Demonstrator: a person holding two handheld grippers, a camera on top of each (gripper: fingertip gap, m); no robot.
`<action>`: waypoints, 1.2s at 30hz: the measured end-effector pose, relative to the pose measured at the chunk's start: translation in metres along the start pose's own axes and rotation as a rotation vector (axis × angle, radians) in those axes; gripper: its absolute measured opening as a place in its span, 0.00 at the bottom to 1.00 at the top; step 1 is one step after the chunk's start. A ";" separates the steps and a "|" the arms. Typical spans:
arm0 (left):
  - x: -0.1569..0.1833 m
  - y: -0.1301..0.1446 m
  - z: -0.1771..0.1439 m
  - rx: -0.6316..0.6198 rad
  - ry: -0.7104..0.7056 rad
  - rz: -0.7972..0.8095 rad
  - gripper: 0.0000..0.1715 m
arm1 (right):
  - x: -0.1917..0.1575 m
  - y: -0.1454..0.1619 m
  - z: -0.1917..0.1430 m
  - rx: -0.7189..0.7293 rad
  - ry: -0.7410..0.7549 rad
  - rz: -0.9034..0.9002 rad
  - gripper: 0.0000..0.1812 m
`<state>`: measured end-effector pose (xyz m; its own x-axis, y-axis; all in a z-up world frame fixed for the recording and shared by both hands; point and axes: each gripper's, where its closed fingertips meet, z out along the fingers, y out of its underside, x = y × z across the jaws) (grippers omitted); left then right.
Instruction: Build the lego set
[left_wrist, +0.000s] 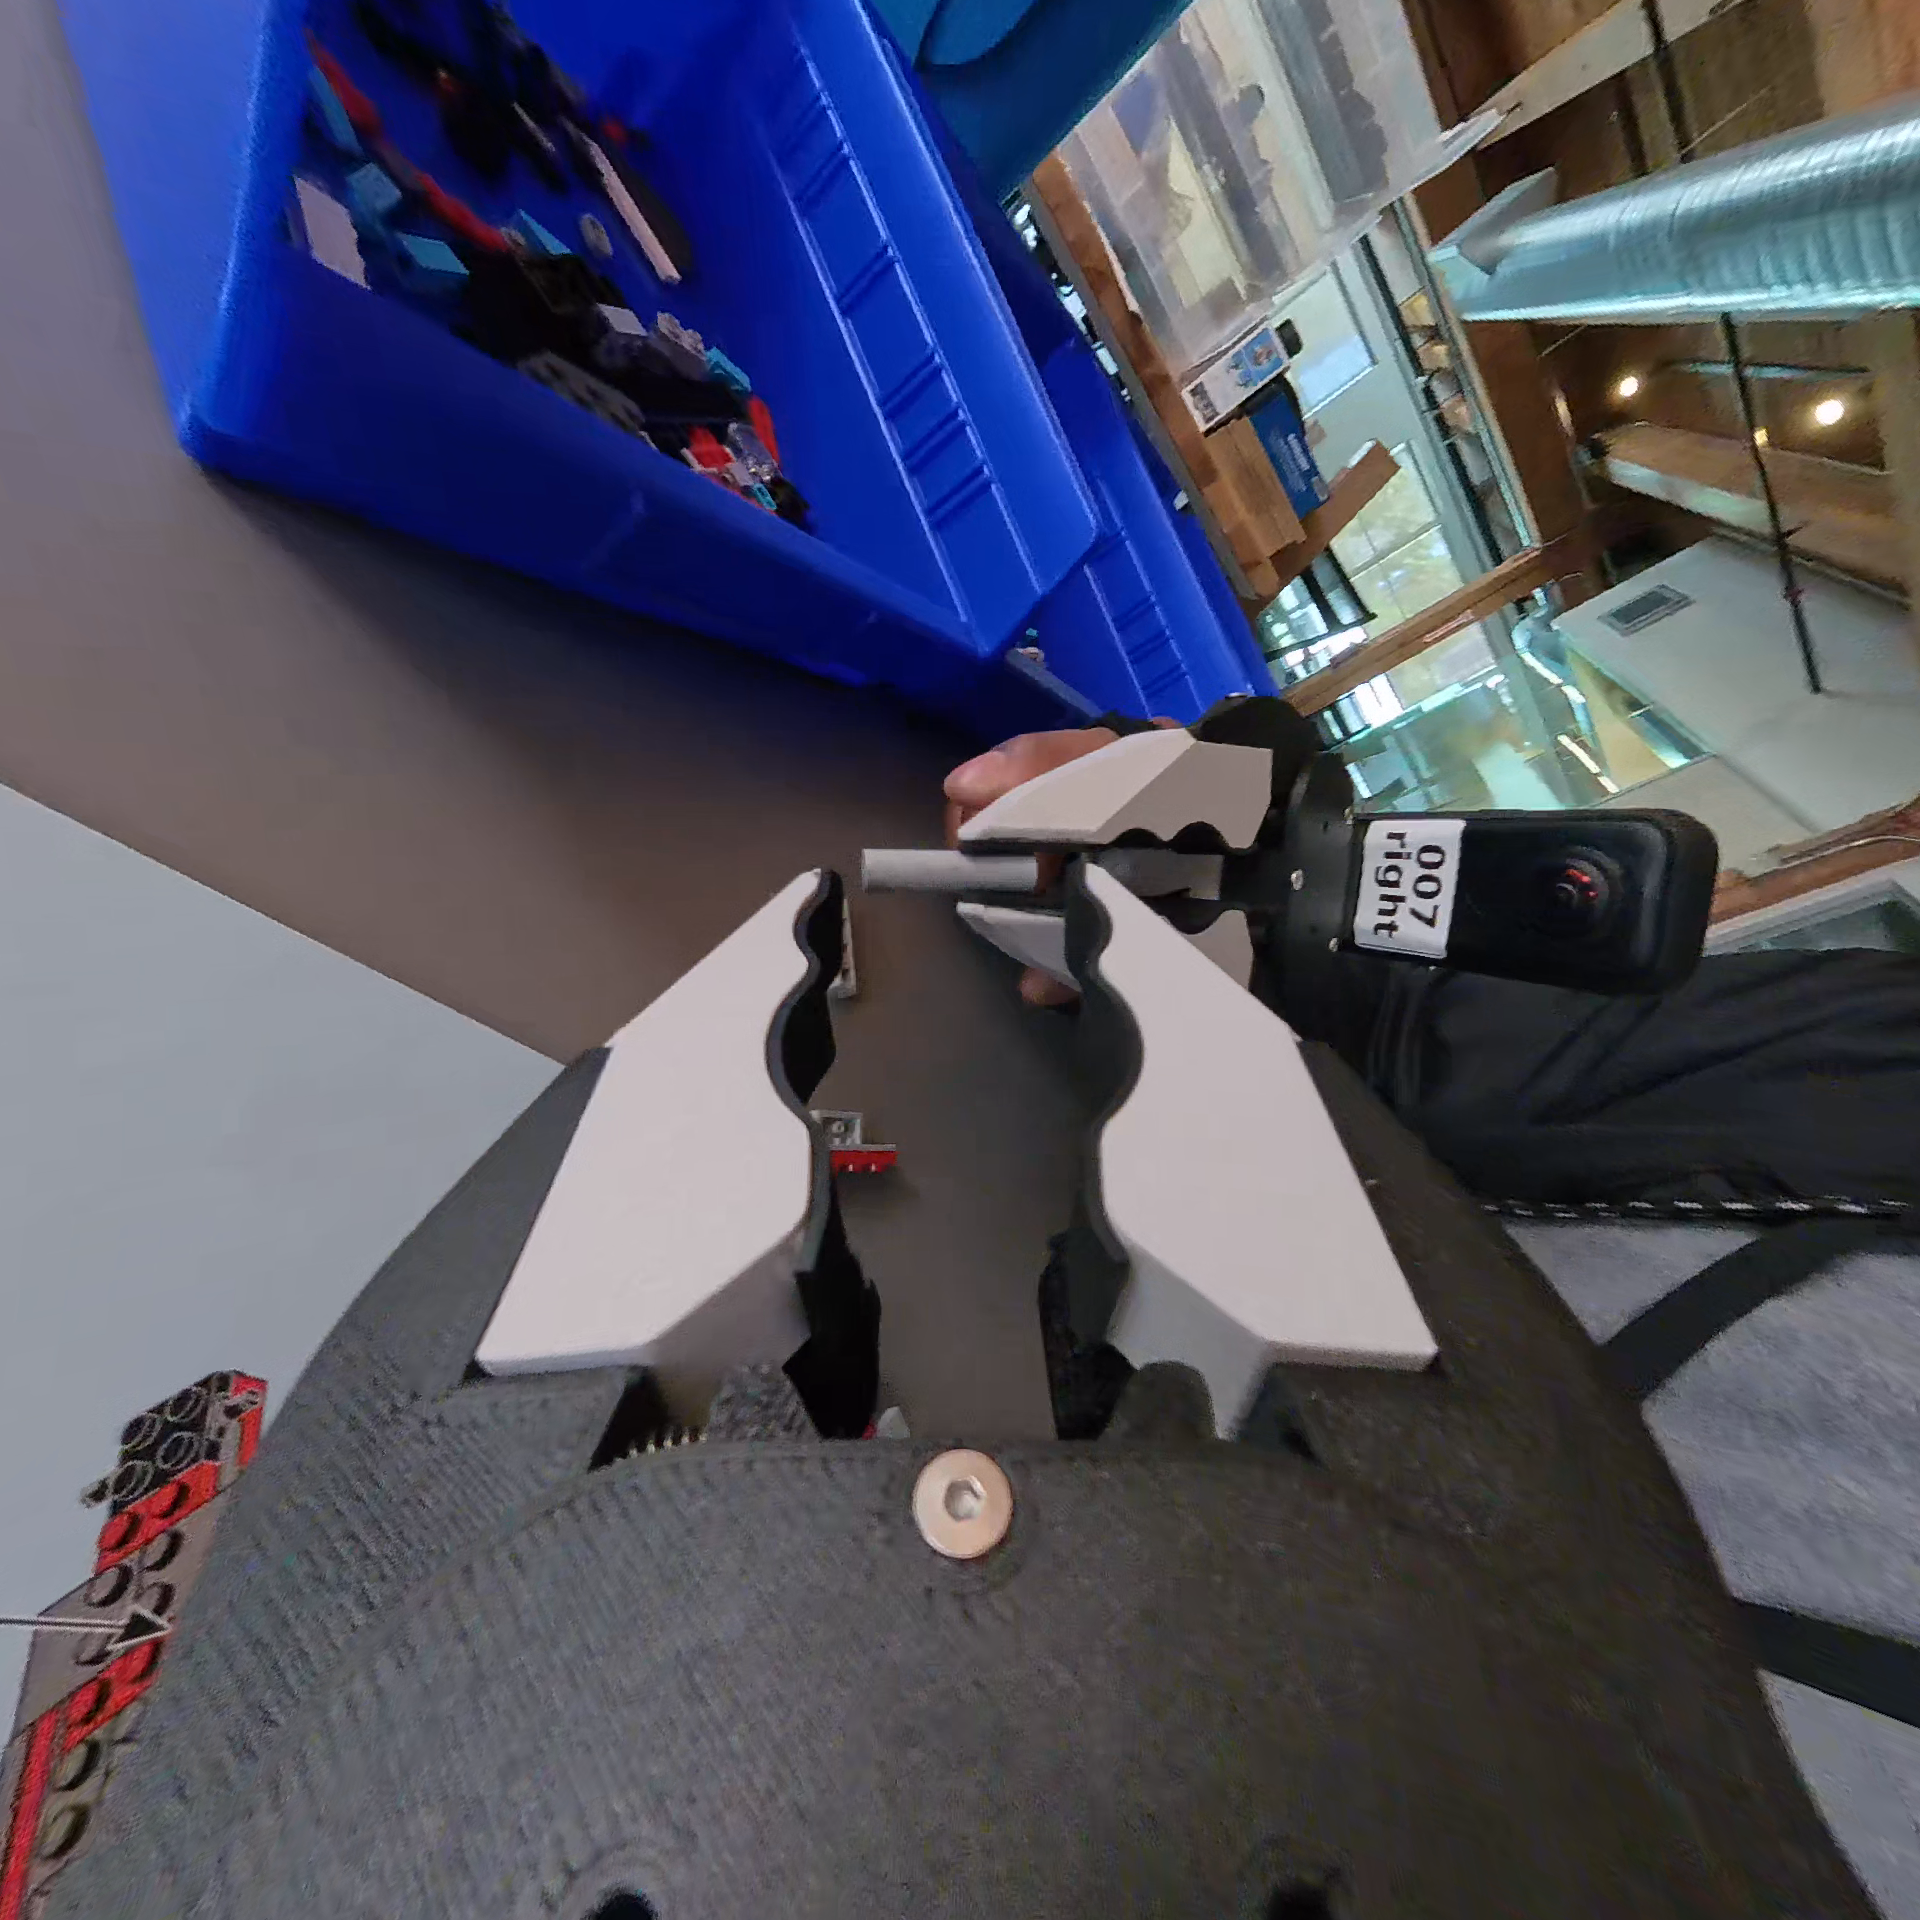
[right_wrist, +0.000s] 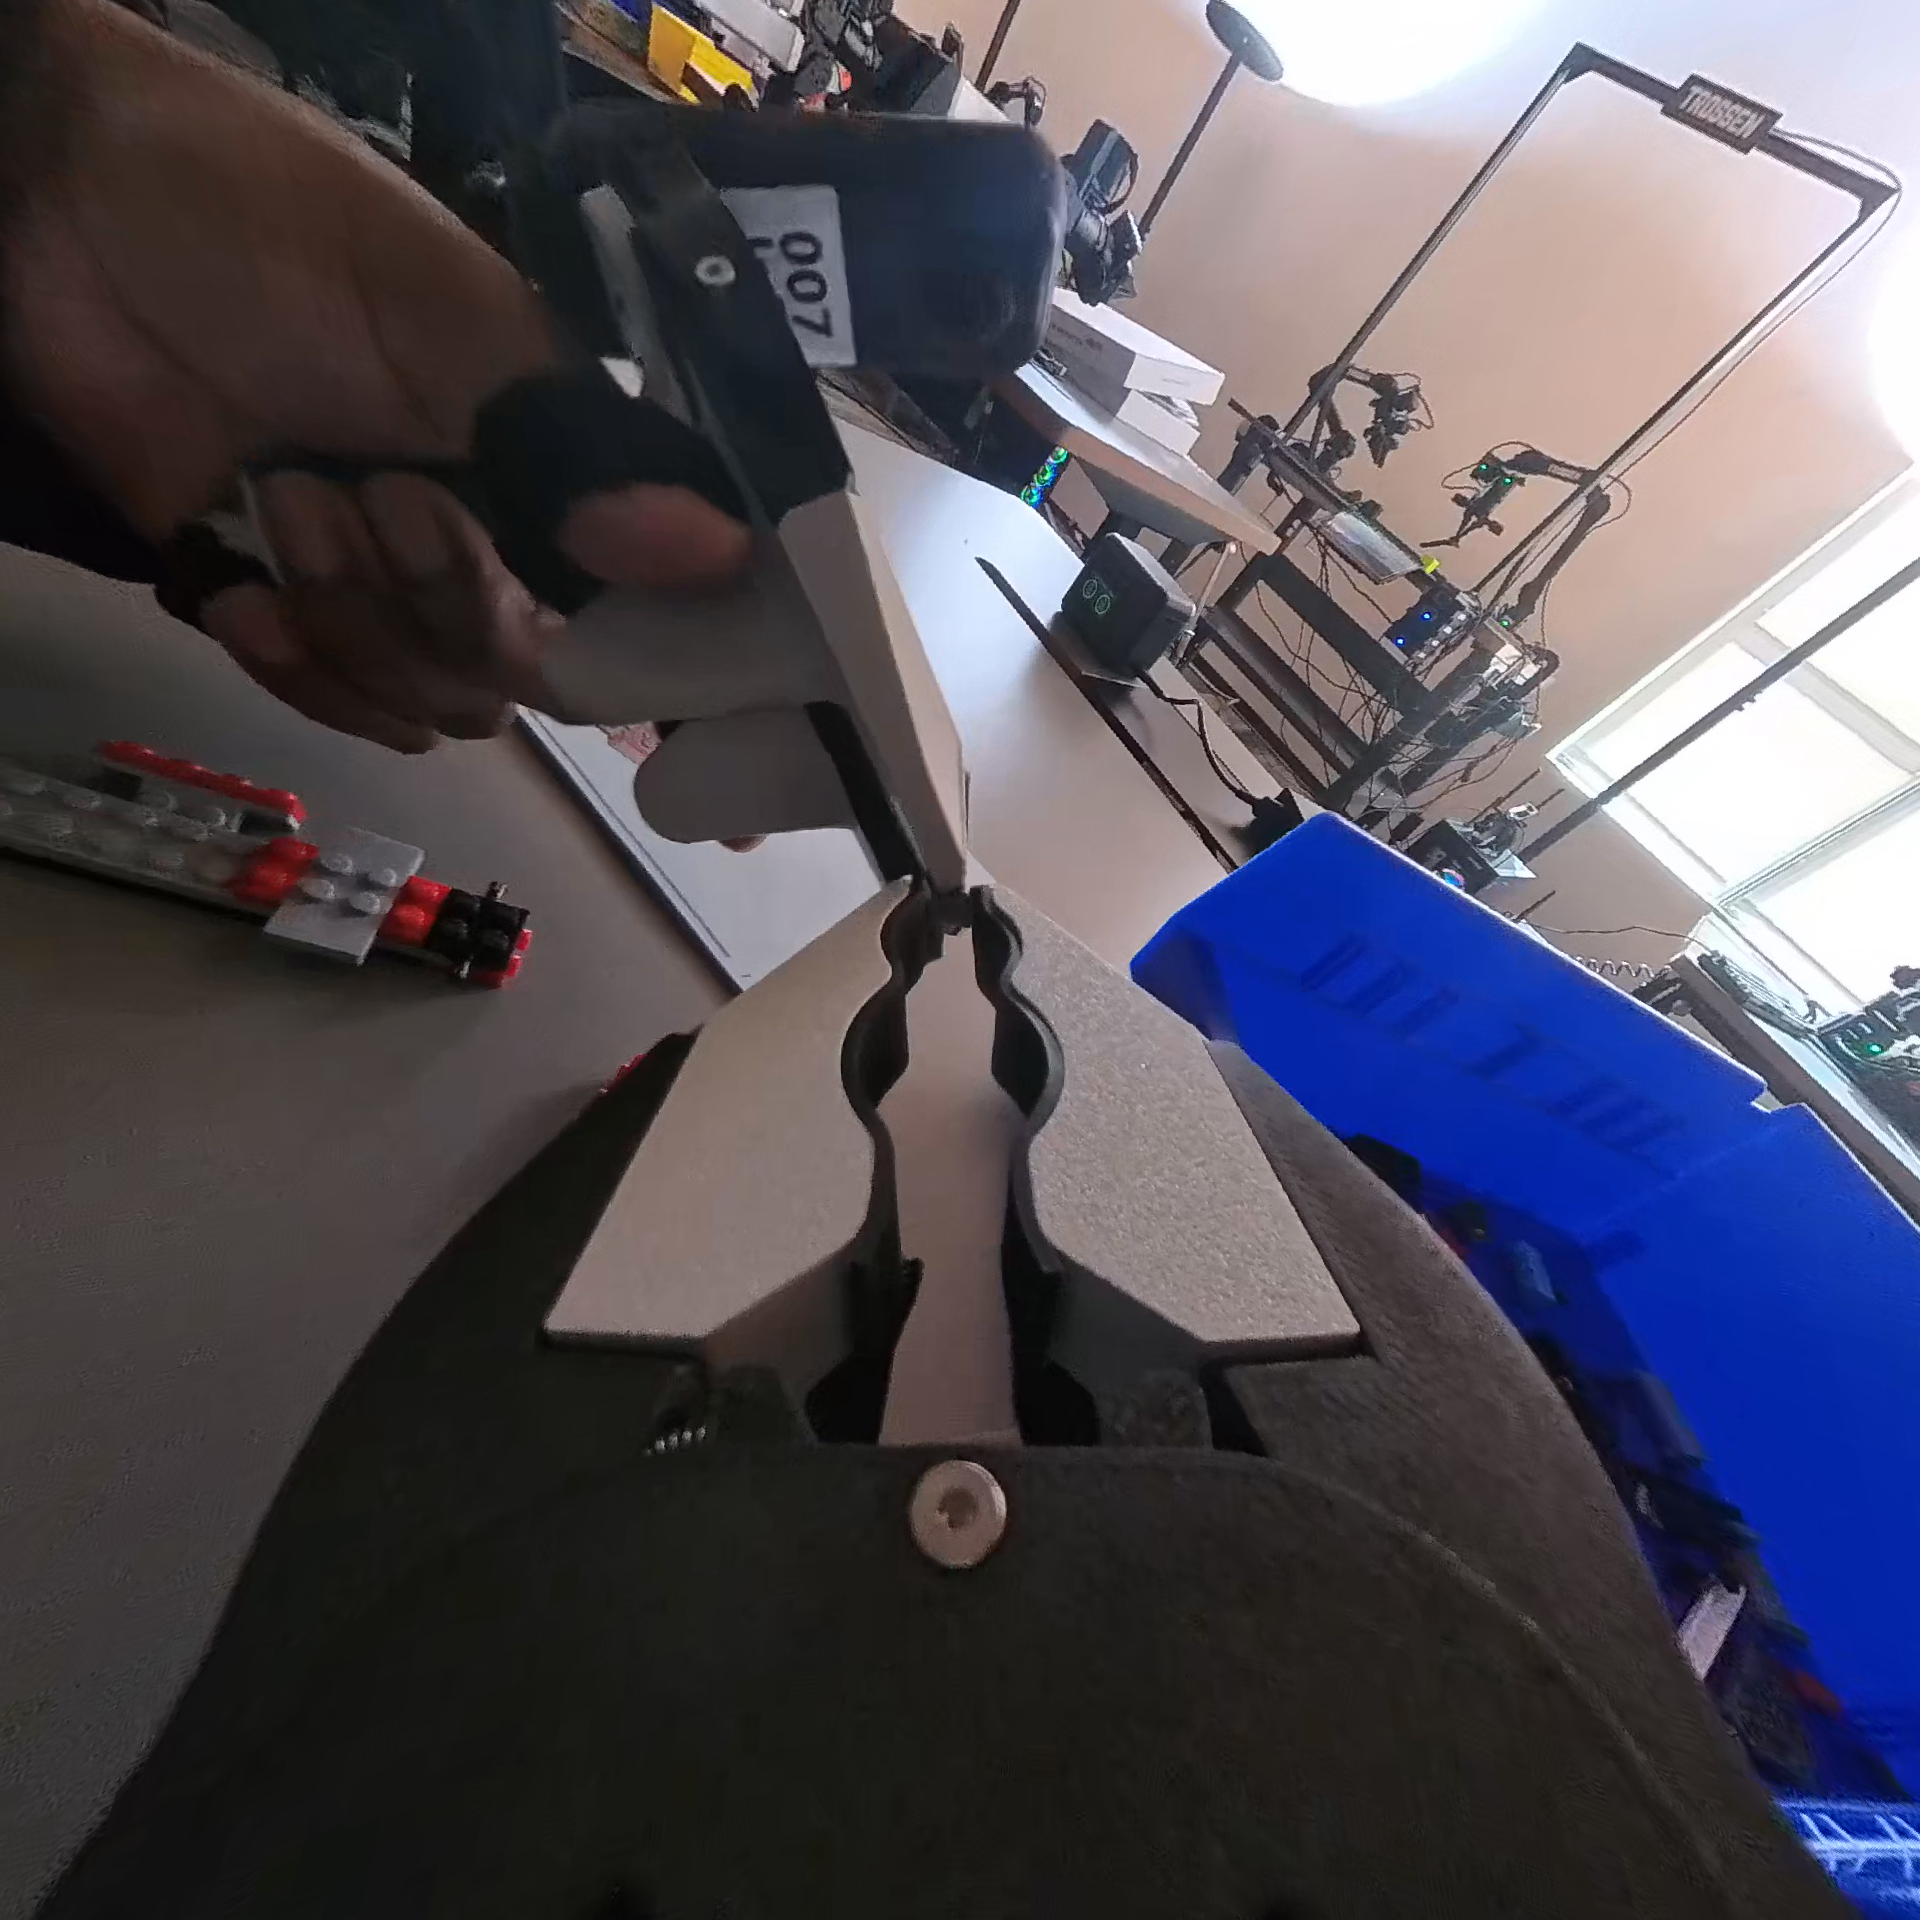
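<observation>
Here the right gripper (left_wrist: 961, 883) is clamped on a slim grey rod piece (left_wrist: 945, 871), its tip meeting the left gripper (left_wrist: 956, 925), whose jaws stand apart with nothing between them. If the handover is rushed, I judge the small rod could slip and roll off the dark table (left_wrist: 468, 748). The part-built red, grey and black model (right_wrist: 312, 873) lies aside. The blue bin (left_wrist: 582, 499) holds loose black, red and teal bricks.
</observation>
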<state>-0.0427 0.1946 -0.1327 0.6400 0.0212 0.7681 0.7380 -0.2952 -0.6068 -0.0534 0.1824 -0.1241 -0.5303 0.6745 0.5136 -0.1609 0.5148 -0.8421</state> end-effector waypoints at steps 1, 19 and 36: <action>-0.001 0.000 0.000 -0.004 -0.010 0.011 0.24 | -0.001 0.000 0.000 -0.001 -0.003 -0.008 0.06; 0.006 -0.005 -0.008 0.019 0.058 0.018 0.19 | -0.005 -0.002 -0.004 0.039 -0.088 0.032 0.12; 0.013 -0.006 -0.022 -0.021 0.144 0.159 0.19 | -0.065 0.051 -0.018 -0.272 -0.595 -0.009 0.15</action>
<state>-0.0439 0.1753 -0.1147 0.7098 -0.1632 0.6853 0.6245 -0.3043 -0.7193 -0.0123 0.1746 -0.1976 -0.9125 0.3019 0.2760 0.0074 0.6869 -0.7267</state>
